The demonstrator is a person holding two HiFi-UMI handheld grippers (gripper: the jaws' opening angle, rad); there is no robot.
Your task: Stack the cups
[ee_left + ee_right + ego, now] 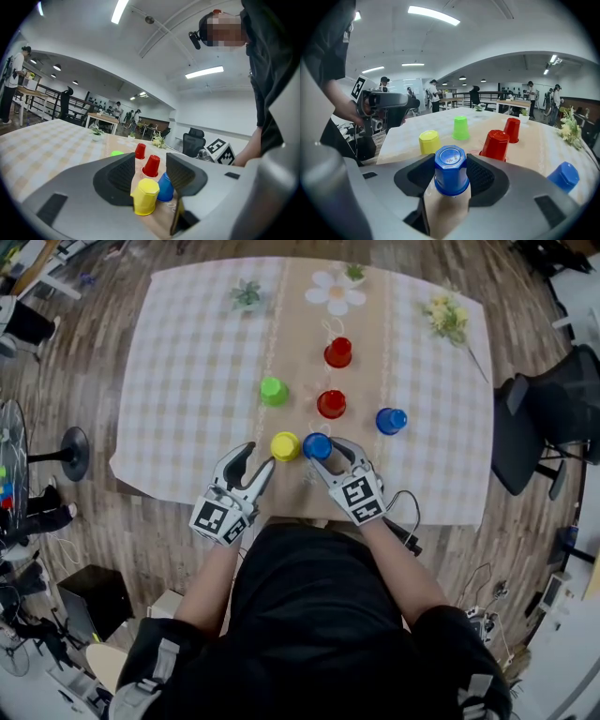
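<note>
Left tongs (150, 161): hanging released, tips just short of the yellow cup (145, 197).
Right tongs (451, 163): hanging released, straddling the blue cup (451, 178).
Blue cup: sitting upside down on the surface (187, 381), just right of the yellow cup.

Head overhead, gripper views low, sharing cups (331, 404)

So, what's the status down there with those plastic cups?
Right hand-held gripper straddles nearer blue plastic cup, open. Left hand-held gripper open, facing yellow plastic cup. Nothing stacked; nothing blocking.
</note>
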